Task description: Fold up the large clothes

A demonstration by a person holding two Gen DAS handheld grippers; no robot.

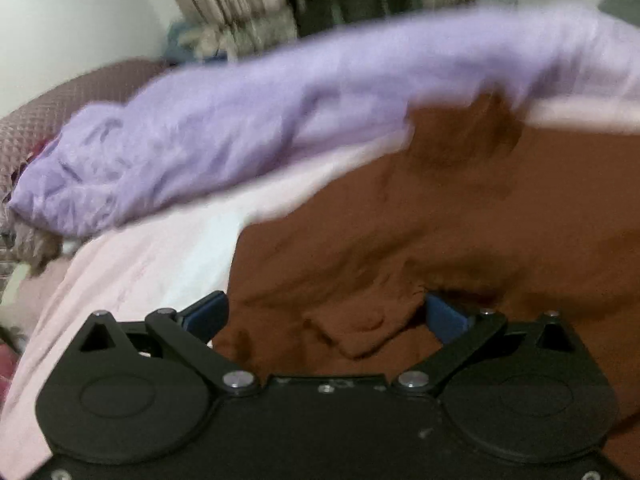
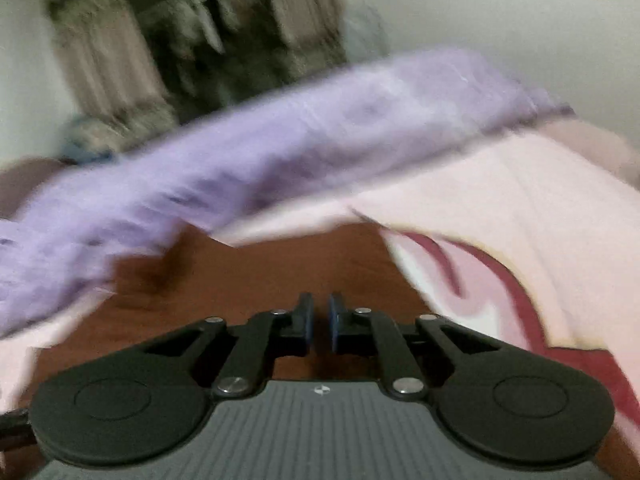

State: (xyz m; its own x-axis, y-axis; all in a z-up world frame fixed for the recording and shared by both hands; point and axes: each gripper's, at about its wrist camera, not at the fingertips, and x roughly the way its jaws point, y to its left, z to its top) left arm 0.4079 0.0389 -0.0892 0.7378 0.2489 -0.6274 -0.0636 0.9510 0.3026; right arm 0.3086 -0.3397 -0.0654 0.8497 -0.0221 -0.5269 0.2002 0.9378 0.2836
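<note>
While left gripper gapes, released, over rumpled rust-brown cloth garment, right gripper clenched, nothing visibly pinched: risk garment stays bunched, snagging crumpled lilac fabric.

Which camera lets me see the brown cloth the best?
The left wrist view. There the brown cloth fills the right half, with wrinkles and a folded edge showing despite blur. The right wrist view shows only a smaller, smeared patch ahead of the gripper, between the purple cloth and the pink sheet.

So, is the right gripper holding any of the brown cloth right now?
No. The right gripper has its jaws nearly shut with nothing between them, above the brown cloth.
</note>
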